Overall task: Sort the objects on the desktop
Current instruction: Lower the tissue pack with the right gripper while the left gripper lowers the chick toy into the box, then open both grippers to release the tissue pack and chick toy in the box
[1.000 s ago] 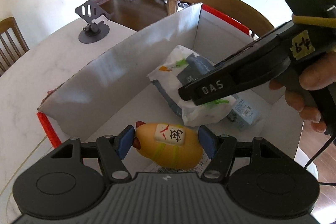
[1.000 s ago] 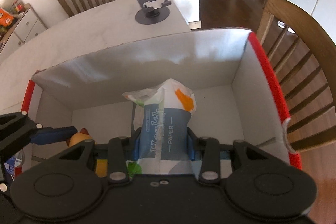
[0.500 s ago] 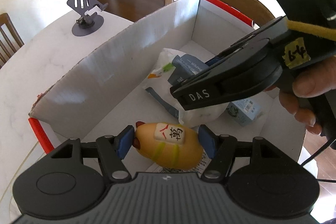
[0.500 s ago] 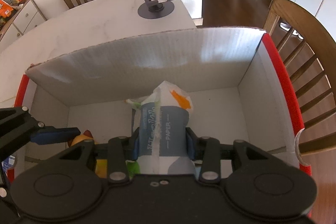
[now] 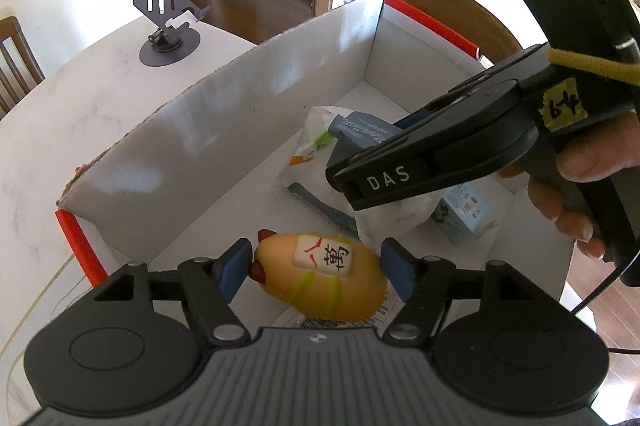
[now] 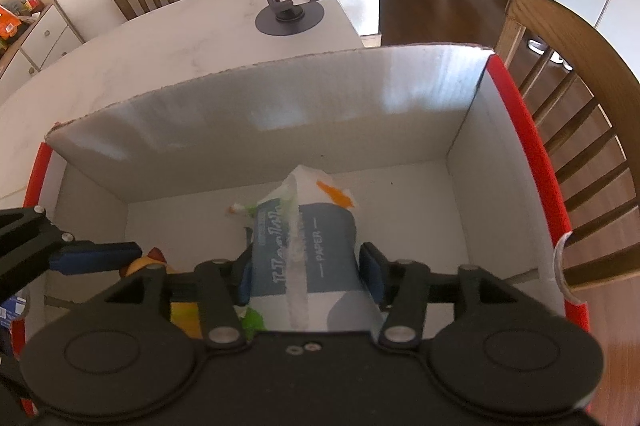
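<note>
A white cardboard box (image 5: 240, 130) with red edges stands on the pale table. Inside it lies a yellow oval toy (image 5: 320, 290) with a white tile bearing red and black characters. My left gripper (image 5: 316, 266) straddles the toy; its jaws are opening and thin gaps show at both blue pads. My right gripper (image 6: 307, 274) straddles a blue-and-white tissue pack (image 6: 304, 238) that rests on the box floor. Its jaws are opening too, with a gap at the right pad. The left wrist view shows the right gripper's black body (image 5: 400, 178) over the pack (image 5: 352, 134).
A small pale-blue carton (image 5: 464, 210) lies in the box's right corner. A grey phone stand (image 6: 288, 6) sits on the table beyond the box. Wooden chairs (image 6: 568, 98) stand at the box's right side and behind the table. A hand (image 5: 580, 166) holds the right gripper.
Both pairs of jaws have widened. The right pads have come off the tissue pack, which now sits lower on the box floor. The toy has stayed where it was.
</note>
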Available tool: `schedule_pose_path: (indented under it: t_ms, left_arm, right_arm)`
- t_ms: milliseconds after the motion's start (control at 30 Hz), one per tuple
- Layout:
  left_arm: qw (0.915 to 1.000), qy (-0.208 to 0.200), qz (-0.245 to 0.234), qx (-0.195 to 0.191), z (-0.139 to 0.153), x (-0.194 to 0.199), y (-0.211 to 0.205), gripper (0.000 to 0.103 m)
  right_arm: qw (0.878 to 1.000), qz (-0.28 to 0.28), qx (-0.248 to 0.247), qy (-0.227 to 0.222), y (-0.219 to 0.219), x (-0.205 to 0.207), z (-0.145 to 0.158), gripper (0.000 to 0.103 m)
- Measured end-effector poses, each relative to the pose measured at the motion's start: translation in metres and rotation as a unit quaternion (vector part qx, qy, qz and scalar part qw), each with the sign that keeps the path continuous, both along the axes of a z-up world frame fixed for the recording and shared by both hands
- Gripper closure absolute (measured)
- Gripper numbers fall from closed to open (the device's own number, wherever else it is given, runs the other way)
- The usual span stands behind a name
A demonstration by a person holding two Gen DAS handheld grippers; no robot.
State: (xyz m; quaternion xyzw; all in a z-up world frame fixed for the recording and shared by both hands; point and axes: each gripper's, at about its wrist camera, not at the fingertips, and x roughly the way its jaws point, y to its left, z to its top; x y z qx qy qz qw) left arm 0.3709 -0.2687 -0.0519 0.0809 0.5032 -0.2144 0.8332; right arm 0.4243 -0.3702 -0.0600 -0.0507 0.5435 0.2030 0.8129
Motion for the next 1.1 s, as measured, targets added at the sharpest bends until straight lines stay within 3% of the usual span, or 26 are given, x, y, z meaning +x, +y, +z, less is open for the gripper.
schedule_pose_path:
  t_ms: [233, 500, 1100]
  left_arm:
    - [1.0000, -0.002, -0.008, -0.001, 0.004, -0.006, -0.001, 0.028]
    - [0.9999, -0.014, 0.001, -0.010, 0.014, -0.012, 0.002, 0.021]
    - [0.9982, -0.051, 0.008, -0.031, 0.049, -0.048, 0.013, 0.021]
  right_arm:
    - [1.000, -0.007, -0.002, -0.007, -0.004, -0.003, 0.007, 0.039]
    - [1.000, -0.016, 0.007, -0.013, -0.010, -0.009, 0.019, 0.036]
    - [0.999, -0.023, 0.018, -0.036, -0.027, -0.041, 0.053, 0.036]
